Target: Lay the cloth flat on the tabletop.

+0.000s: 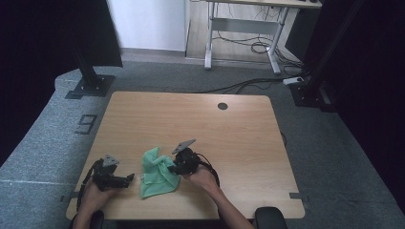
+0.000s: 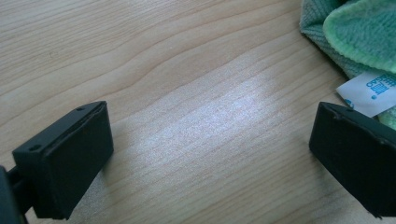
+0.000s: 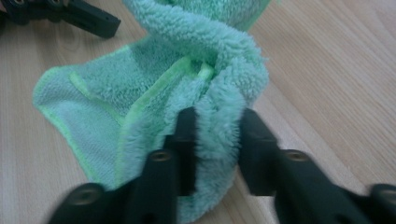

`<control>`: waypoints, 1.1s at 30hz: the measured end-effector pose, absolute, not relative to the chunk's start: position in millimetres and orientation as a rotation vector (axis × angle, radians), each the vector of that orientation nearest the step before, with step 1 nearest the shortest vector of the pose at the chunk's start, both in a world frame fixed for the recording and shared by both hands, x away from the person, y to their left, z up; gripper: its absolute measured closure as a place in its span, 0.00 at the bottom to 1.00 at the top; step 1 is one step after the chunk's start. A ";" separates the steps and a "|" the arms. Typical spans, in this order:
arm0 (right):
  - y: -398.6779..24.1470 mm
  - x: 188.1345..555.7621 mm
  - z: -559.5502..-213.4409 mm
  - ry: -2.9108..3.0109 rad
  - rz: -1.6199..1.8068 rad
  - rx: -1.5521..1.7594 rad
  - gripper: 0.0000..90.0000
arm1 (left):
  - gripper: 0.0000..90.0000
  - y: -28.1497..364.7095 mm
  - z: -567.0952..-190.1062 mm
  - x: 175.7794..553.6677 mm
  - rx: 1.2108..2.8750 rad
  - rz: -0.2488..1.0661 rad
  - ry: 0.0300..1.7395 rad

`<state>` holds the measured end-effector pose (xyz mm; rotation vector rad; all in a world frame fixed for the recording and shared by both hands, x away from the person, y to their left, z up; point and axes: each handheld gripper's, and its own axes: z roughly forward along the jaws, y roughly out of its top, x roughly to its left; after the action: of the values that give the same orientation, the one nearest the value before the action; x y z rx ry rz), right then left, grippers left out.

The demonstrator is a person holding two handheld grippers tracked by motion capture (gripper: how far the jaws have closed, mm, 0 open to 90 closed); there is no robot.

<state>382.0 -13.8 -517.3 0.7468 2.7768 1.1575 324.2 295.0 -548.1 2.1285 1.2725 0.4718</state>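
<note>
A green fleecy cloth [image 1: 155,174] lies crumpled on the wooden table [image 1: 229,138] near its front edge. My right gripper [image 1: 170,168] meets the cloth's right side; in the right gripper view its two black jaws pinch a raised fold of the cloth [image 3: 187,56], with the right gripper [image 3: 217,126] shut on it. My left gripper [image 1: 128,178] rests to the left of the cloth, apart from it. In the left gripper view the left gripper [image 2: 210,149] stands wide open over bare wood, with the cloth's corner [image 2: 359,32] and its white label [image 2: 369,91] at the upper right.
A round cable hole [image 1: 222,106] sits near the table's far edge. Beyond the table stand a white-legged desk [image 1: 243,24], loose cables [image 1: 253,45] on the floor and black stand bases [image 1: 88,86] at both sides. The other gripper [image 3: 70,14] shows beyond the cloth.
</note>
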 end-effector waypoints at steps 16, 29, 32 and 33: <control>-59.4 390.3 -507.7 2.683 1.119 0.833 0.87 | 0.00 295.1 -548.0 324.2 2.131 0.472 1.272; -110.9 396.1 -510.9 2.603 1.114 0.962 0.86 | 0.00 292.5 -548.0 325.8 2.136 0.467 1.262; -121.5 397.5 -511.3 2.582 1.110 0.988 0.86 | 0.00 289.4 -548.0 326.8 2.140 0.466 1.253; -124.6 398.3 -511.4 2.575 1.110 0.992 0.86 | 0.00 288.4 -548.1 327.0 2.141 0.465 1.250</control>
<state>398.3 -124.6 -511.4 0.9921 2.5753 1.1098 327.0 288.4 -548.1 2.1405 1.2502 0.4648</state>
